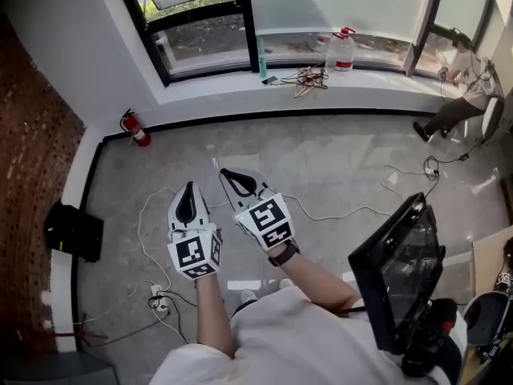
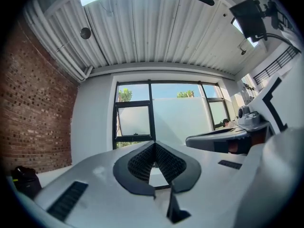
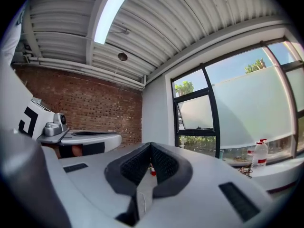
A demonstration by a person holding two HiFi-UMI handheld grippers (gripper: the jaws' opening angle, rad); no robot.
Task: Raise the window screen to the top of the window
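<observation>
The left tool (image 1: pixel 189 192) and right tool (image 1: pixel 232 179) are held pressed together and empty, while the screen (image 1: pixel 337 2) is seen well ahead in the window (image 1: pixel 244 22), past the floor's (image 1: pixel 337 159) far edge, nearer the right tool.

Bare industrial-style workroom: brick wall (image 1: pixel 32 175) at left, fire extinguisher (image 1: pixel 135 128) nearby, cables (image 1: pixel 345 211) trailing over the tiled floor (image 1: pixel 321 159), corrugated ceiling (image 2: pixel 142 27) overhead.

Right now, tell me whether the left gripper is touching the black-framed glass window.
Apart. The head view shows the left gripper held over the grey floor, well short of the black-framed glass window across the room.
</observation>
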